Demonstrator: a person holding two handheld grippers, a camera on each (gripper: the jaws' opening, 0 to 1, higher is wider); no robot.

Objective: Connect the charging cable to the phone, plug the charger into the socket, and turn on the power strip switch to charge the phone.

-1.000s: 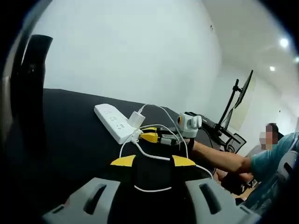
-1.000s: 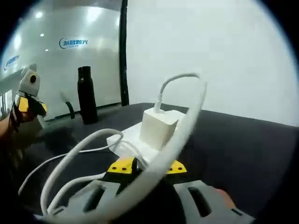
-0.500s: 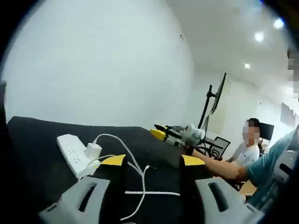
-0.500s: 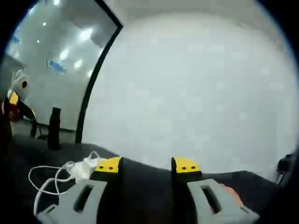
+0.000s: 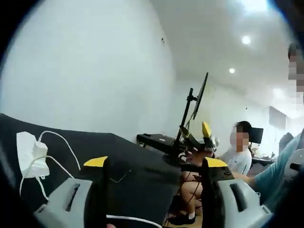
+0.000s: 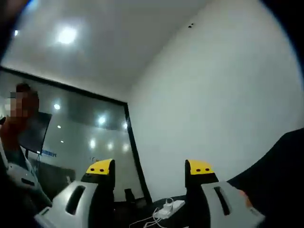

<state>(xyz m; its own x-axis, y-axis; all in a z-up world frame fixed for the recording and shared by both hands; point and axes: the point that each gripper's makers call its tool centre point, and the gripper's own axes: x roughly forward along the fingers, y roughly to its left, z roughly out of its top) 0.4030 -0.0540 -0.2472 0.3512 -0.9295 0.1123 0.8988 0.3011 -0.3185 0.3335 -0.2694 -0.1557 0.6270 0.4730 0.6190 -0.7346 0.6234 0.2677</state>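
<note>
1. At the bottom of the left gripper view, the left gripper [image 5: 156, 164] was seen with its fingers [image 5: 96, 162] spread wide apart, and nothing was held between them.
2. On the black bench [image 5: 137, 166], near the left edge of this view, the white power strip [image 5: 26, 152] was seen, with the charger [image 5: 39, 151] standing on it.
3. A white charging cable [image 5: 61, 142] was seen to loop from the charger over the bench, and another piece of it was lying at the bottom edge between the fingers.
4. Beyond the far edge of the bench, a monitor on a stand [image 5: 199, 97] was seen, and a seated person [image 5: 237, 154] was seen further to the right.
5. At the bottom of the right gripper view, the right gripper [image 6: 149, 167] was seen pointed upward at the white wall [image 6: 228, 95] and the ceiling, with its fingers [image 6: 100, 167] also apart and empty.
6. Low between these fingers, the power strip [image 6: 173, 207] and the cable [image 6: 152, 219] were seen small and far away on the bench [image 6: 280, 171].
7. The phone could not be made out in either view.
</note>
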